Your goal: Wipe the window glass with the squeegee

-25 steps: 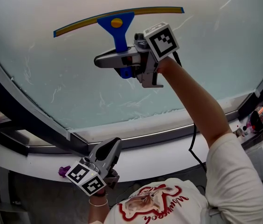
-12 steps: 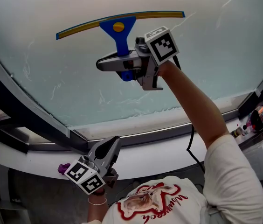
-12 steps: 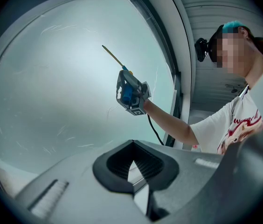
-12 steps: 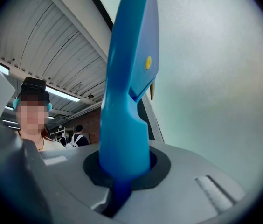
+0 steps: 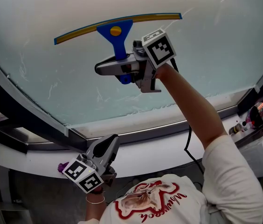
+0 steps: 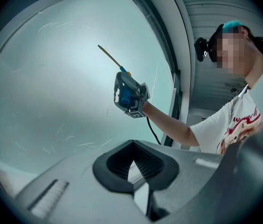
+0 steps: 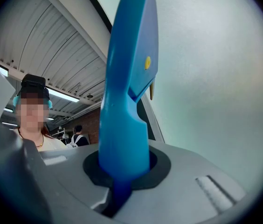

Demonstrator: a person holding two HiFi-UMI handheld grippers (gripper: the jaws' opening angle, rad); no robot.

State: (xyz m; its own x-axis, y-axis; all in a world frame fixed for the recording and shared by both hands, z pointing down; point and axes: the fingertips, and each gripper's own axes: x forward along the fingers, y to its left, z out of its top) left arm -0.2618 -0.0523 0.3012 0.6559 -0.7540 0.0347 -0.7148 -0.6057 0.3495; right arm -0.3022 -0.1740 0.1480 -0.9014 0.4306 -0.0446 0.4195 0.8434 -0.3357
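Note:
A blue squeegee (image 5: 116,34) with a yellow-edged blade (image 5: 75,33) lies flat against the frosted window glass (image 5: 215,41), blade near the top of the pane. My right gripper (image 5: 117,66) is shut on its blue handle (image 7: 124,125), arm stretched up. In the left gripper view the squeegee (image 6: 122,76) and right gripper (image 6: 130,97) show against the glass (image 6: 52,78). My left gripper (image 5: 104,149) hangs low by the sill, jaws closed together with nothing in them; its own view shows the pads (image 6: 117,164) meeting.
Streaks and smears mark the lower glass (image 5: 122,104). A dark window frame (image 5: 33,118) and white sill (image 5: 169,146) run below. Small bottles (image 5: 236,129) stand at the right end of the sill. A purple object (image 5: 64,168) lies by the left gripper.
The squeegee and right gripper dipped slightly and then shifted a little left along the glass. The left gripper stayed low by the sill.

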